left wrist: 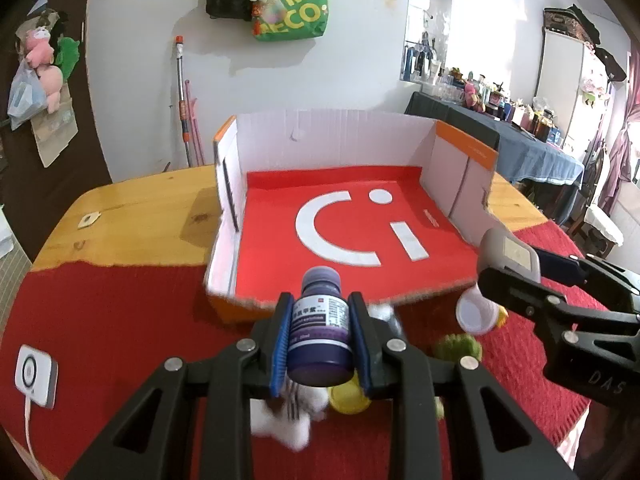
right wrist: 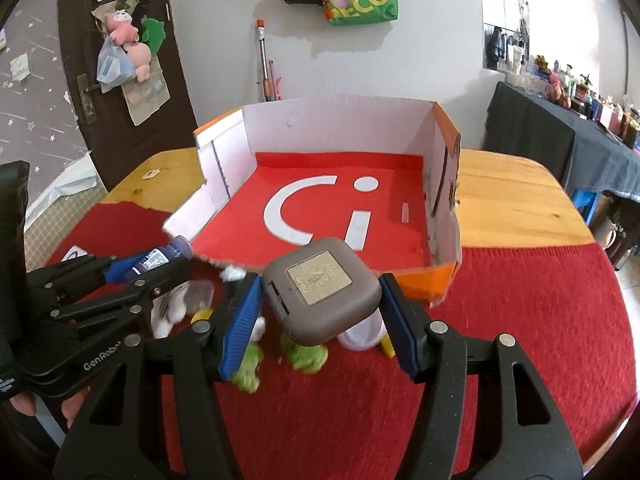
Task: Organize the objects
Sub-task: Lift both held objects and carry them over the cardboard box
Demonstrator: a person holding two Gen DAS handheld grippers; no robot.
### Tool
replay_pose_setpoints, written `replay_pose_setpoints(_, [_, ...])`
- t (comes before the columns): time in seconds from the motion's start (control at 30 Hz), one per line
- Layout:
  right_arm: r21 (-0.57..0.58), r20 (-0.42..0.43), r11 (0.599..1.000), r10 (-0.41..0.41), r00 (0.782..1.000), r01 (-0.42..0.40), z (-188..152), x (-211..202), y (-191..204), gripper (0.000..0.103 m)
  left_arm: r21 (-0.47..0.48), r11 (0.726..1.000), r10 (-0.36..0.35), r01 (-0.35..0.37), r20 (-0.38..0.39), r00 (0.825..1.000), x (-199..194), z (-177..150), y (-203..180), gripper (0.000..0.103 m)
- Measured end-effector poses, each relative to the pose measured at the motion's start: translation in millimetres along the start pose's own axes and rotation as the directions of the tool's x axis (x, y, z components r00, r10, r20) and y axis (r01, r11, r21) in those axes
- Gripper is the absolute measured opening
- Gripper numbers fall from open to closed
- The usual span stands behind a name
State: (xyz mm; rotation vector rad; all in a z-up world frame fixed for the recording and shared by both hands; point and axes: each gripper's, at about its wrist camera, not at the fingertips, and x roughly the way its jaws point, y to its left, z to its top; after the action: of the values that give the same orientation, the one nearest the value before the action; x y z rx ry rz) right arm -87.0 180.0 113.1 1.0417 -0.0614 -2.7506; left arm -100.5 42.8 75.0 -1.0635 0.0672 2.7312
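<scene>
My left gripper [left wrist: 319,330] is shut on a small purple bottle [left wrist: 320,332] with a white label, held above the red cloth just before the open cardboard box [left wrist: 464,148]. The same bottle [right wrist: 160,259] and left gripper [right wrist: 160,264] show at the left of the right wrist view. My right gripper [right wrist: 320,304] is shut on a grey rounded square case [right wrist: 322,290] with a gold plate, also just short of the box [right wrist: 332,132] and its torn front edge. In the left wrist view that case [left wrist: 510,254] sits at the right. The box has a red floor with nothing on it.
Under the grippers lie a green plush toy [right wrist: 306,356], a white plush [left wrist: 288,420], a yellow lid [left wrist: 348,398] and a white cup [left wrist: 476,312]. A white charger [left wrist: 36,374] lies at the cloth's left. The wooden table [right wrist: 520,208] extends beyond the red cloth [right wrist: 520,320].
</scene>
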Motion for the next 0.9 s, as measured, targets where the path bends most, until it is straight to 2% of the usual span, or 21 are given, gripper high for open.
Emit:
replay_pose_setpoints(0.43, [0.003,-0.066,1.000,-0.006,0.998,0.006,38,42,-13,0.058,-0.006,1.000,-0.019,0.018,-0.074,0.997,55,39,6,0.029])
replay_pose_setpoints(0.9, [0.009,-0.160,1.000,-0.024,0.987,0.026,47,87,-22,0.058,-0.025,0.999,-0.043,0.039,-0.179,0.983,99,42,11,0.029])
